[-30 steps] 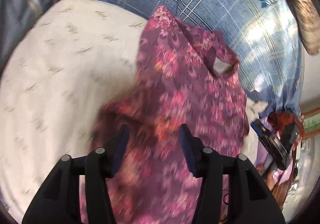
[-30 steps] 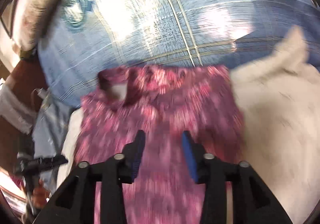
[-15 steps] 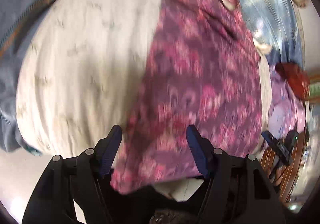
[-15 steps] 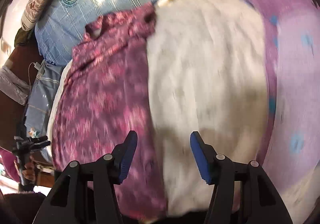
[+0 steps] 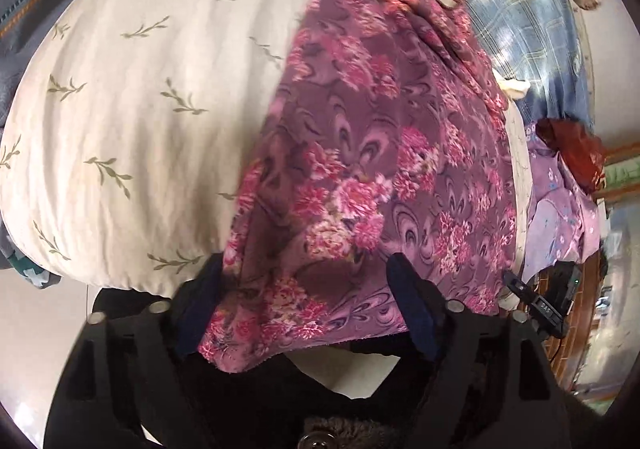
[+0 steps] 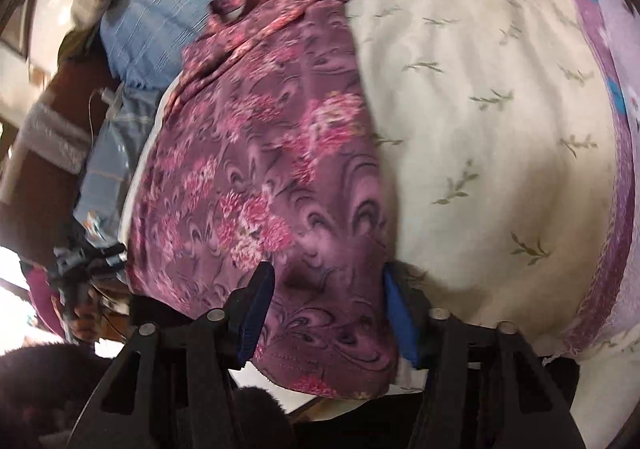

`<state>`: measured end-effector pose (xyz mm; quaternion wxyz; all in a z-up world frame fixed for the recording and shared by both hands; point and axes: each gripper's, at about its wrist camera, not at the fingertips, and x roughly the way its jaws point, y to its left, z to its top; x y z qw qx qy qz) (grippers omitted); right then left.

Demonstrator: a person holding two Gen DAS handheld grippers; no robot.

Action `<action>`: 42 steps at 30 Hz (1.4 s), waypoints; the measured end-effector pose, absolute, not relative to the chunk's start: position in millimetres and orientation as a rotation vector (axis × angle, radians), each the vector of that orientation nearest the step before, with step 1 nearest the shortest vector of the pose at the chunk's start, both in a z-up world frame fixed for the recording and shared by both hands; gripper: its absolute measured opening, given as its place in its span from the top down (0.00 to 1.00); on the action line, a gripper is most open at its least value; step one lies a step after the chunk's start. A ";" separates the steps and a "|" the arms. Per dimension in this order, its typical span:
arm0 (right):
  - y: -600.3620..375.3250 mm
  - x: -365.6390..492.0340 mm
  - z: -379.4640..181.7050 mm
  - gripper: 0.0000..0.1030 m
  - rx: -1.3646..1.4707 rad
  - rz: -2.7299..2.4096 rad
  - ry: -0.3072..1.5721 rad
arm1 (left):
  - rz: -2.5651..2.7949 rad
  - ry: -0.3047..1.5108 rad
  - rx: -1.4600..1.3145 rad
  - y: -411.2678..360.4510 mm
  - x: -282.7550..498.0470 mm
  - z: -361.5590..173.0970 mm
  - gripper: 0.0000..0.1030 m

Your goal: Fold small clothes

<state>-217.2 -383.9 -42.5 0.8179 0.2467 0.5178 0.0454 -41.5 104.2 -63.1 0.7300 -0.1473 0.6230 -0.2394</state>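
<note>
A purple garment with pink flowers (image 5: 360, 169) (image 6: 260, 169) lies lengthwise on a cream sheet, collar at the far end, hem hanging over the near edge. My left gripper (image 5: 304, 301) straddles the hem's left corner; its jaws are closing, still apart, with flat cloth between them. My right gripper (image 6: 328, 301) straddles the hem's right corner. Its jaws are closing with cloth filling the gap, but the blue pads (image 6: 396, 317) still stand wide.
The cream sheet with leaf sprigs (image 5: 120, 109) (image 6: 500, 129) covers a rounded bed. A blue plaid cover (image 5: 520, 21) lies beyond the collar, a lilac cloth (image 6: 616, 49) along one side. A black device (image 5: 540, 309) (image 6: 80, 261) stands beside the bed. Pale floor (image 5: 40, 329) shows below.
Both grippers drew back from over the garment's middle to its hem at the near bed edge. The right one shifted from the bare sheet onto the hem corner.
</note>
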 end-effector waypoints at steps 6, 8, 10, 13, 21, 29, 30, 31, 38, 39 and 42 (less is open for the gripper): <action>-396.2 -221.2 -39.3 0.94 0.683 0.155 1.044 | -0.650 1.354 -0.349 88.6 -52.1 -56.9 0.97; -399.3 -222.2 -29.1 0.94 0.754 0.211 0.993 | -0.700 1.312 -0.396 87.3 -52.0 -42.7 0.97; -402.9 -220.0 -20.5 0.94 0.822 0.255 0.944 | -0.738 1.253 -0.425 85.9 -48.6 -23.2 0.97; -408.2 -208.0 -11.4 0.94 0.937 0.320 0.871 | -0.785 1.178 -0.472 81.0 -34.6 6.9 0.97; -434.8 -111.2 13.8 0.94 1.141 0.429 0.695 | -0.790 1.129 -0.552 47.6 58.8 41.5 0.97; -507.6 60.5 34.2 0.76 1.038 0.044 0.695 | -0.423 1.166 -0.468 -2.4 243.8 47.8 0.94; -513.7 71.6 32.4 0.76 0.985 -0.041 0.737 | -0.372 1.192 -0.474 -0.1 255.0 41.8 0.94; -518.2 74.0 31.2 0.76 0.959 -0.088 0.743 | -0.362 1.215 -0.517 6.9 262.6 34.8 0.94; -505.8 13.7 4.6 0.68 0.983 -0.007 0.770 | -0.434 1.132 -0.540 49.5 201.4 30.8 0.59; -502.1 0.6 -0.1 0.68 1.000 0.012 0.775 | -0.447 1.132 -0.543 51.2 194.9 29.6 0.58; -485.5 -29.8 -14.8 0.57 1.050 0.046 0.793 | -0.524 1.131 -0.557 49.5 147.9 17.3 0.48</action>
